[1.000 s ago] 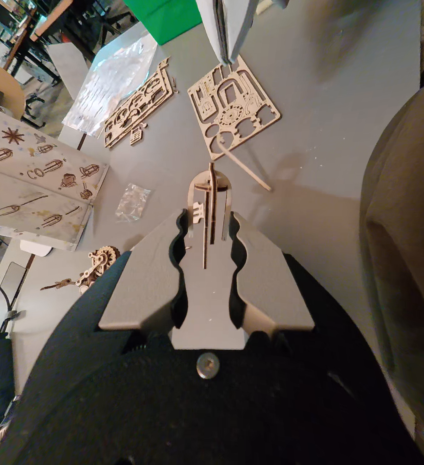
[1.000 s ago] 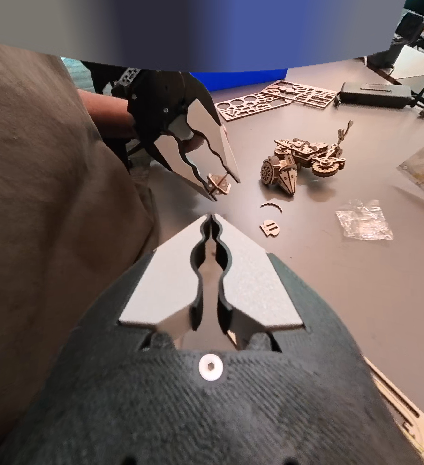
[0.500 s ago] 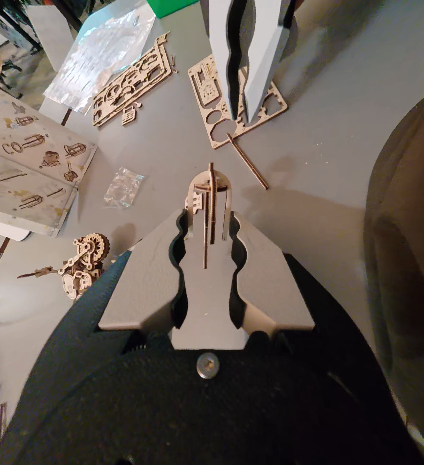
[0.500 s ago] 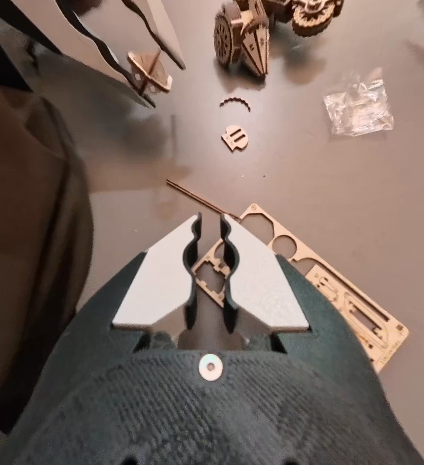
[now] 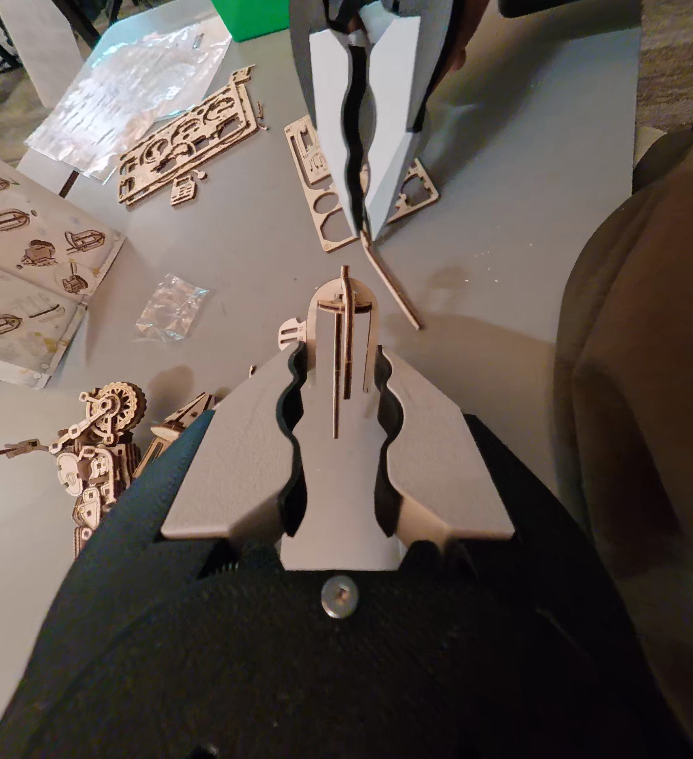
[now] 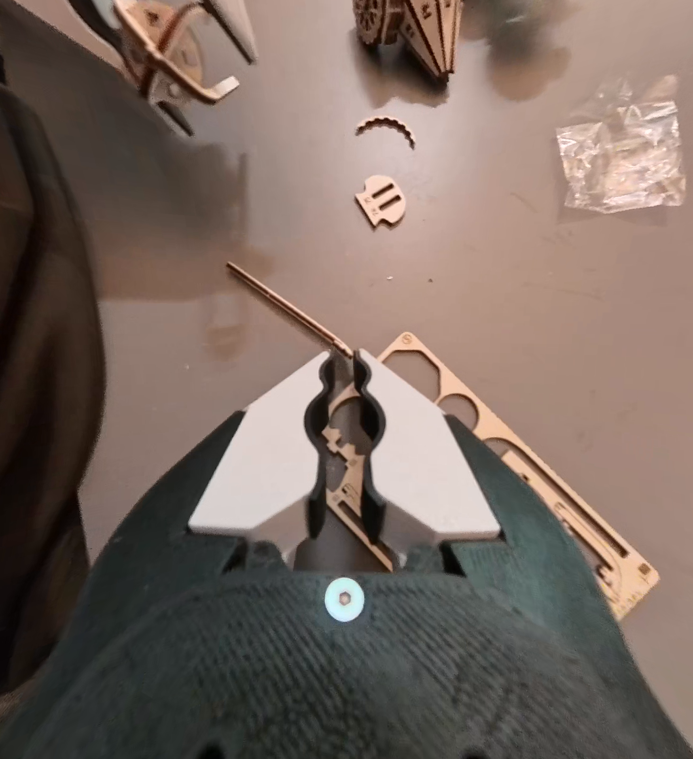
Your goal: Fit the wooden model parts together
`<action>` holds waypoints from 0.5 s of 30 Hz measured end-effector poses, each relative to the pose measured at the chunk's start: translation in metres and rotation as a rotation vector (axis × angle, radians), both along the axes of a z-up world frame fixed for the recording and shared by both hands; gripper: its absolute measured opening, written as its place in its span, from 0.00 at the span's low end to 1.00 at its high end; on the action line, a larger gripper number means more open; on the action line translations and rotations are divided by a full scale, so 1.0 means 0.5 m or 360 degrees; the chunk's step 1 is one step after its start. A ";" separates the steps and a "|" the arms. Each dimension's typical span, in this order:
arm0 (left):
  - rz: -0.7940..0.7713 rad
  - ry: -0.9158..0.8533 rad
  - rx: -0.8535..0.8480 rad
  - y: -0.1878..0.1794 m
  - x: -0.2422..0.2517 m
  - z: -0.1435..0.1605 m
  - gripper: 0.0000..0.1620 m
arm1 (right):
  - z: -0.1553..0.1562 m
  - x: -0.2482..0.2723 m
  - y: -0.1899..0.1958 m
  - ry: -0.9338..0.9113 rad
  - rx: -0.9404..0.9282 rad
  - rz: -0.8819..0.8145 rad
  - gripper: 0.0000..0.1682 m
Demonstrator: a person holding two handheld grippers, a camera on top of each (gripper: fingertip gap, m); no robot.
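Observation:
My left gripper (image 5: 340, 349) is shut on a small wooden sub-assembly (image 5: 343, 312), an arched piece with crossed slats, and holds it above the grey table (image 5: 501, 205). The sub-assembly also shows at the top left of the right wrist view (image 6: 172, 53). A thin wooden stick (image 6: 287, 312) lies flat on the table. My right gripper (image 6: 344, 355) points down at the stick's near end, its jaws a narrow gap apart and astride that end. In the left wrist view it (image 5: 362, 230) stands over a punched part sheet (image 5: 328, 205), its tips at the stick (image 5: 392, 287).
A slotted round piece (image 6: 382, 201) and a toothed arc (image 6: 386, 127) lie loose. A part-built motorcycle model (image 5: 98, 447), a clear bag (image 5: 172, 308), another part sheet (image 5: 188, 152), a booklet (image 5: 20, 267) and a green box (image 5: 254, 16) sit left and far. A person's brown clothing (image 5: 645, 369) borders the right.
My right gripper swung down from facing the left gripper to the table, opened a little from shut, and reached the stick's end. The left gripper kept its hold and barely moved.

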State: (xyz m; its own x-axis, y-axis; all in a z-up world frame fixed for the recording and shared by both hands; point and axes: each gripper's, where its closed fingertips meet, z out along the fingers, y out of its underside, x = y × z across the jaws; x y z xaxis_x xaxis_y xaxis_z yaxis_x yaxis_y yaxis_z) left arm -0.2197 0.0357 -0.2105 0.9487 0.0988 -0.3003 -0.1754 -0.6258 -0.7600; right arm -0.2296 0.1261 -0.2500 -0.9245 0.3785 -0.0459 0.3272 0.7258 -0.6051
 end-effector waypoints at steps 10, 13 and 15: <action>0.0001 -0.0025 -0.0011 -0.001 -0.001 -0.005 0.20 | -0.005 0.026 -0.014 -0.0067 0.0010 0.0049 0.03; 0.0006 -0.0047 -0.0025 -0.002 -0.001 -0.010 0.20 | -0.008 0.022 -0.014 -0.0184 0.0033 -0.0126 0.03; 0.0017 -0.0066 -0.0040 -0.005 -0.003 -0.015 0.20 | -0.010 0.022 -0.018 -0.0298 0.0009 -0.0291 0.03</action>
